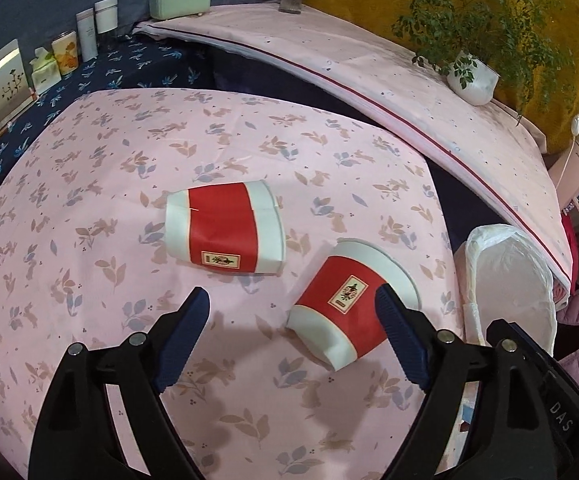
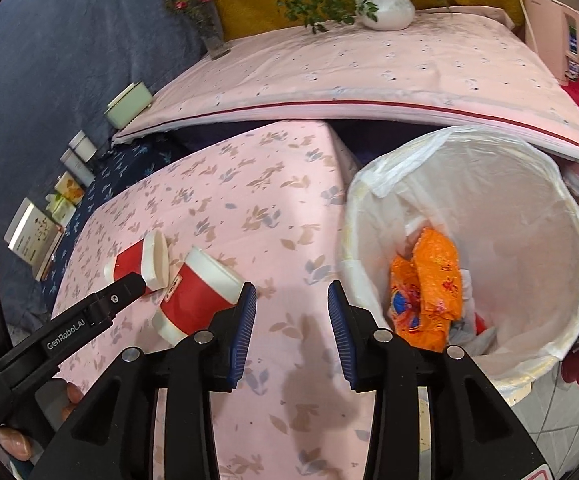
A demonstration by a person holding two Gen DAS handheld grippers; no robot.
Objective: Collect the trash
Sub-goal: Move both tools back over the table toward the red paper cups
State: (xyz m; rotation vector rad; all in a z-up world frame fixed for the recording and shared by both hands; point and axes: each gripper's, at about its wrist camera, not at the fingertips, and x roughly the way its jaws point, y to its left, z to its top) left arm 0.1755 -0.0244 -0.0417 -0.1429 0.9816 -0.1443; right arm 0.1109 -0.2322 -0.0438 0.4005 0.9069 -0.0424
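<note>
Two crushed red-and-white paper cups lie on their sides on the pink floral tablecloth (image 1: 89, 208). The far cup (image 1: 223, 226) (image 2: 137, 260) lies apart from the grippers. The near cup (image 1: 345, 304) (image 2: 193, 300) lies between the wide-spread fingers of my left gripper (image 1: 293, 320), close against the right finger and far from the left one. That gripper is open. One of its fingers (image 2: 129, 286) reaches over the cups in the right wrist view. My right gripper (image 2: 292, 320) hovers open over bare cloth, with nothing between its pads, between the near cup and the bin.
A bin lined with a white bag (image 2: 561, 216) (image 1: 509, 240) stands off the table's right edge and holds orange wrappers (image 2: 429, 292). Behind is a raised pink-covered surface (image 2: 369, 64) with a potted plant (image 2: 387, 4). Boxes and bottles (image 1: 65, 52) stand at the far left.
</note>
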